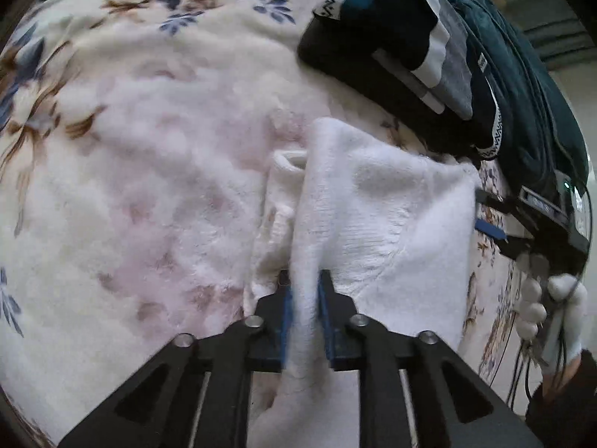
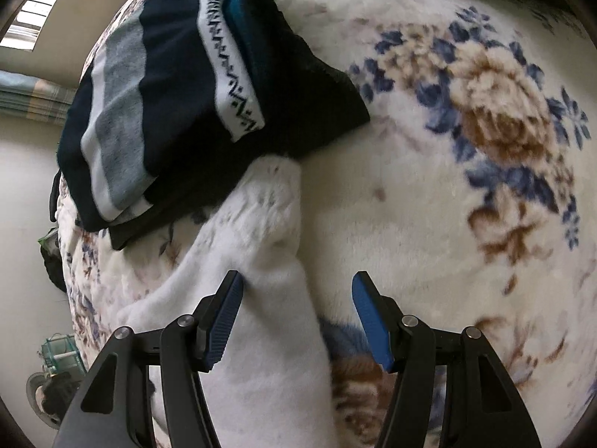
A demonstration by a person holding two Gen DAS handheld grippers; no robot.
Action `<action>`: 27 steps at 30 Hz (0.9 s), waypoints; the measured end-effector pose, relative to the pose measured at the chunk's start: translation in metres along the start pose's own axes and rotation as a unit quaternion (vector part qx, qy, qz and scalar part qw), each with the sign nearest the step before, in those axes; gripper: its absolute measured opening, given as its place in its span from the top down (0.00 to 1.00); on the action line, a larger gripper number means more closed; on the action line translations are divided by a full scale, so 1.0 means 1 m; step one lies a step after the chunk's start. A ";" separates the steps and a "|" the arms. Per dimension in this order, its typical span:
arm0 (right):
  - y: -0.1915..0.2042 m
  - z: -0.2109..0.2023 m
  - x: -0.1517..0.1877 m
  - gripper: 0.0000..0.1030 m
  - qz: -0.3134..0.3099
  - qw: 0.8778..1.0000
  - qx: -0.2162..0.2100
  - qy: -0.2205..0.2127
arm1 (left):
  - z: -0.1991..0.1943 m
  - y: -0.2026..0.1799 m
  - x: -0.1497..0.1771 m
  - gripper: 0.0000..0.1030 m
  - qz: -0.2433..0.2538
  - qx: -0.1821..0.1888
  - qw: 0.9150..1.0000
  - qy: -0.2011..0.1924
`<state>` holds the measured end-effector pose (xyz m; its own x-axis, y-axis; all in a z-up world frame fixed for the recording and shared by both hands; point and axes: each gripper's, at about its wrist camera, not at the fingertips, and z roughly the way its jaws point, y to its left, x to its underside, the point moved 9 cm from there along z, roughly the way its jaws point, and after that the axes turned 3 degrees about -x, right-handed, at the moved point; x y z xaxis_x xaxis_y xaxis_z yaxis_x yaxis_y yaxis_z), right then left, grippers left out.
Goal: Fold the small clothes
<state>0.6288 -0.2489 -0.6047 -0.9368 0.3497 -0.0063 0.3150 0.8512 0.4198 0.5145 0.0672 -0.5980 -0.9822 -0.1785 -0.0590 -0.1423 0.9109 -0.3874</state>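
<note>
Between the blue pads of the left tongs [image 1: 304, 300], a bunched ridge of the white garment [image 1: 373, 216] is clamped tight, the rest spread on the floral blanket [image 1: 130, 149]. Pulling by so narrow a pinch could let the fleecy cloth slide free or drag the fold crooked. Nearby, the right tongs [image 2: 296, 293] stand apart, one pad touching the garment's edge, gripping nothing; closing there might catch blanket pile as well. Farther off, the folded dark clothes [image 2: 179, 112] overlap the garment's far corner, so a lift could topple that pile.

white garment [image 1: 373, 216] blurred between fingers [image 1: 285, 313]
</note>
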 end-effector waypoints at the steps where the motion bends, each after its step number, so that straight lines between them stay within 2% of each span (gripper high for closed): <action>1: 0.002 0.006 -0.003 0.38 0.004 1.000 -0.007 0.002 | -0.005 -0.004 -0.002 0.69 0.001 0.001 1.000 -0.003; 2: 0.002 0.013 -0.009 0.38 0.011 1.000 -0.022 0.005 | -0.010 -0.009 -0.005 0.64 -0.001 0.005 1.000 -0.009; 6: -0.004 0.035 -0.021 0.39 0.049 0.996 -0.065 0.021 | -0.037 -0.014 -0.026 0.61 -0.026 0.003 0.998 -0.059; 7: -0.002 0.035 -0.023 0.43 0.055 0.995 -0.083 0.015 | -0.039 -0.021 -0.032 0.59 -0.025 0.003 0.998 -0.065; 8: 0.002 0.034 -0.024 0.70 0.053 0.993 -0.104 0.010 | -0.037 -0.025 -0.038 0.57 -0.025 0.008 0.997 -0.066; 9: 0.007 0.031 -0.022 0.85 0.049 0.992 -0.117 0.007 | -0.036 -0.032 -0.042 0.56 -0.025 0.016 0.997 -0.066; 15: 0.043 -0.019 0.003 0.88 -0.005 0.985 -0.164 -0.046 | -0.032 -0.065 -0.060 0.55 -0.024 0.031 0.997 -0.060; 16: 0.056 -0.031 0.015 0.88 -0.048 0.985 -0.157 -0.058 | -0.036 -0.064 -0.063 0.55 -0.027 0.036 0.997 -0.062; 18: 0.077 -0.042 0.035 0.88 -0.116 0.980 -0.140 -0.075 | -0.042 -0.076 -0.071 0.45 -0.029 0.050 0.996 -0.067; 23: 0.108 -0.033 0.110 0.88 -0.268 0.956 -0.111 -0.050 | -0.047 -0.106 -0.087 0.41 -0.012 0.085 0.994 -0.065; 24: 0.110 -0.024 0.129 0.88 -0.298 0.949 -0.100 -0.036 | -0.042 -0.114 -0.088 0.35 -0.001 0.095 0.994 -0.056; 27: 0.102 -0.005 0.157 0.88 -0.338 0.938 -0.076 -0.006 | -0.005 -0.132 -0.077 0.35 0.040 0.104 0.994 -0.004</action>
<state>0.5135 -0.1088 -0.5582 -0.9125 -0.2446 -0.3279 -0.3766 0.8154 0.4397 0.6086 -0.0376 -0.5376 -0.9881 -0.1131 -0.1040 -0.0354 0.8262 -0.5622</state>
